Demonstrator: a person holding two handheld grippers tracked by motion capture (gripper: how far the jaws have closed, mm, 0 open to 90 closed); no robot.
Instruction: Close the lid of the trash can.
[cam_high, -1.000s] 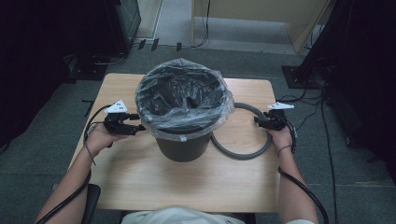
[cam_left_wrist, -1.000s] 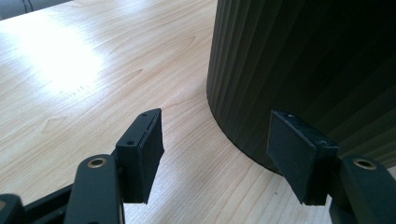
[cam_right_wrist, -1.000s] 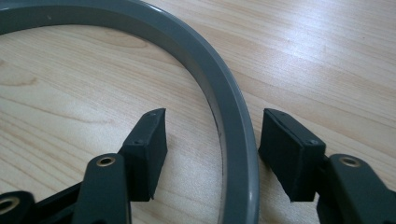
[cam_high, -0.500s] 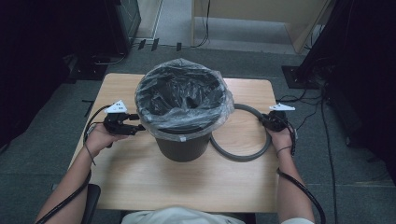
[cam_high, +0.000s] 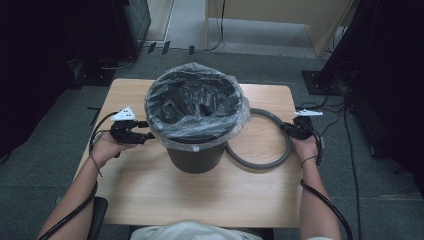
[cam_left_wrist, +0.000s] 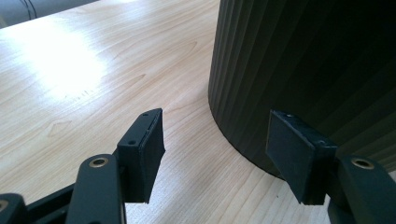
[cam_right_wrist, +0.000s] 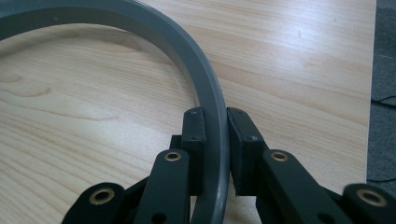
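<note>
A dark bin (cam_high: 195, 150) lined with a clear plastic bag (cam_high: 197, 107) stands at the middle of the wooden table (cam_high: 150, 190) in the high view. A grey ring (cam_high: 265, 162) lies flat on the table to the right of centre, its left edge against the bin's foot. The right gripper (cam_high: 289, 129), at the right of the frame, has just been closing its jaws; in the right gripper view its pads press both sides of the ring's band (cam_right_wrist: 210, 107). The left gripper (cam_high: 150, 135), at centre left, has its jaws spread wide with nothing between them, just beside the bin's ribbed wall (cam_left_wrist: 299, 70).
</note>
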